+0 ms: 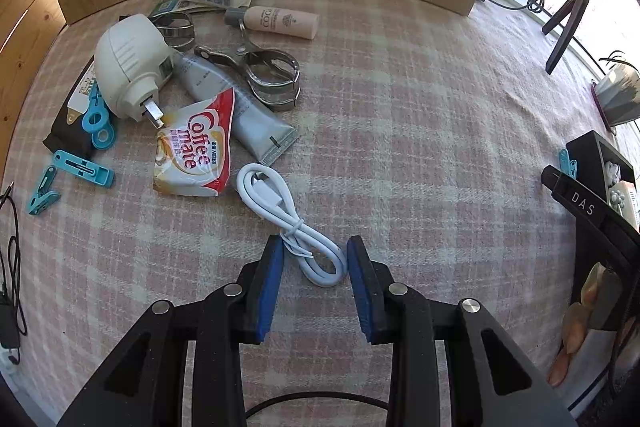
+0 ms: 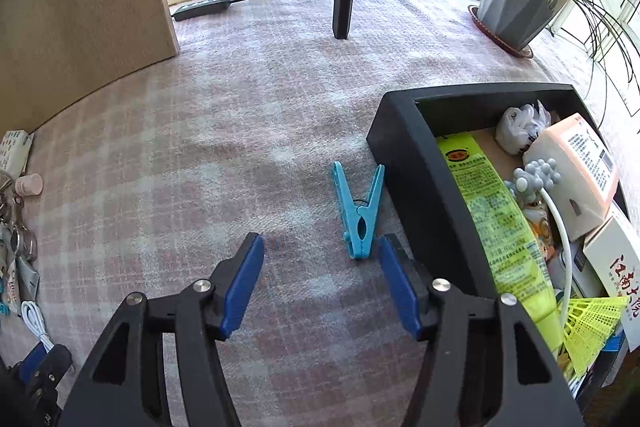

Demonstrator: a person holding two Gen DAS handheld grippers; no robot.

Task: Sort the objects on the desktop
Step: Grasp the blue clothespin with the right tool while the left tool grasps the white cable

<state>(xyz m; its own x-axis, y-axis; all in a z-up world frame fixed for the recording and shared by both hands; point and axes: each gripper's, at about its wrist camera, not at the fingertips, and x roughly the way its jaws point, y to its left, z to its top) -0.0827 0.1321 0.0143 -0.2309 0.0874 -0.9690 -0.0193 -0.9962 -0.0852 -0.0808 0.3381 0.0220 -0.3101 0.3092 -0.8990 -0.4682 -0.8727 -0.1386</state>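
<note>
Two grippers work over the checked tablecloth point(image 1: 400, 131). A coiled white cable point(image 1: 288, 219) lies on it, its near loop between the half-closed blue pads of the left gripper point(image 1: 316, 251), which seem not to press it. Beyond lie a Coffee-mate sachet point(image 1: 196, 147) and a white plug point(image 1: 128, 67). The right gripper point(image 2: 320, 251) gapes wide, empty, a blue clothespin point(image 2: 360, 215) just beside its right finger, next to the black box point(image 2: 404, 163).
</note>
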